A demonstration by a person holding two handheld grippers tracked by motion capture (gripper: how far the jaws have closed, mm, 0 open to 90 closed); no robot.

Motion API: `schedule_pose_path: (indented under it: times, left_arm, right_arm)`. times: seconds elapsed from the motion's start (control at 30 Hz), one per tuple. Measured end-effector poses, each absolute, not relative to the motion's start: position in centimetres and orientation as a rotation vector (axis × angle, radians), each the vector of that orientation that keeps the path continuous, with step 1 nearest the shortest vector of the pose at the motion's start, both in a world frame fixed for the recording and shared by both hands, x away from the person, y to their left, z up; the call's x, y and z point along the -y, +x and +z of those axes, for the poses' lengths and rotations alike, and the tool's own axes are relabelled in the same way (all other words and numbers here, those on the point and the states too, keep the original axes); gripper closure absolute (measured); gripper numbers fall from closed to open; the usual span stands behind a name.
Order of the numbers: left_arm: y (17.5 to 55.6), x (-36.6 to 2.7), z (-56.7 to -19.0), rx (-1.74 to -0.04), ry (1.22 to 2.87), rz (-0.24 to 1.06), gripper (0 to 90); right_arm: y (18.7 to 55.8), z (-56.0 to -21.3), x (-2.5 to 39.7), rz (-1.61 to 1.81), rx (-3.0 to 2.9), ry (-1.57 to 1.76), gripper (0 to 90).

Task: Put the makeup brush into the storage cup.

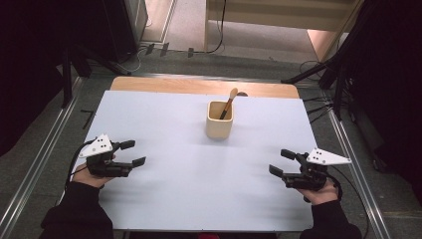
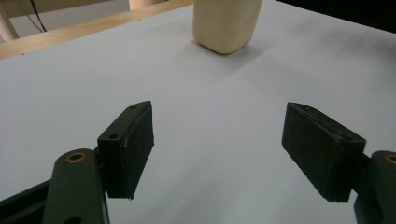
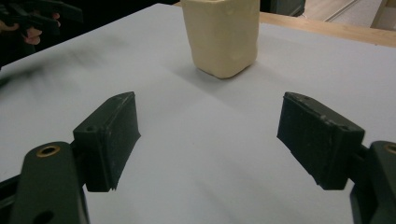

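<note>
While both hands rest at the near edge of the white tabletop (image 1: 164, 199), the cream cup (image 1: 219, 121) stands upright toward the far middle, well apart from either claw. A wooden brush (image 1: 229, 103) leans inside the cup, its tip rising past the rim toward the far right. The left claw (image 1: 133, 153), held at the near left, is released, its two black jaws spread wide with bare tabletop between them; in the left gripper view the cup (image 2: 227, 22) appears far ahead, slightly right of the gap's centre. The right claw (image 1: 281, 162), held at the near right, is likewise released and grasps nothing; in the right gripper view the cup (image 3: 221, 35) stands ahead between the lines of the jaws, and the left claw (image 3: 32, 11) appears at the upper left corner. Each claw points inward, toward the tabletop's centre.
</note>
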State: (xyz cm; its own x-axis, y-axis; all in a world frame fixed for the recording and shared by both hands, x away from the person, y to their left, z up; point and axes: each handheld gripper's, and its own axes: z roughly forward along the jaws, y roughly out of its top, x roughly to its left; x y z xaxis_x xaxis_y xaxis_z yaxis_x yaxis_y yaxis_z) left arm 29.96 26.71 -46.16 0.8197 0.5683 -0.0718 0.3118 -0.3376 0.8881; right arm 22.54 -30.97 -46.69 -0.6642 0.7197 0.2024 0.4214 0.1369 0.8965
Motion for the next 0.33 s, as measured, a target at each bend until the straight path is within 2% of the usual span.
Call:
schedule_pose_path:
  times: [0.33]
  left_arm:
    - [29.98,-26.99,-46.09,-0.671,1.945,0.330,23.2]
  right_arm:
    - [22.55,-46.74,30.89,1.532,-2.147,1.106,20.9]
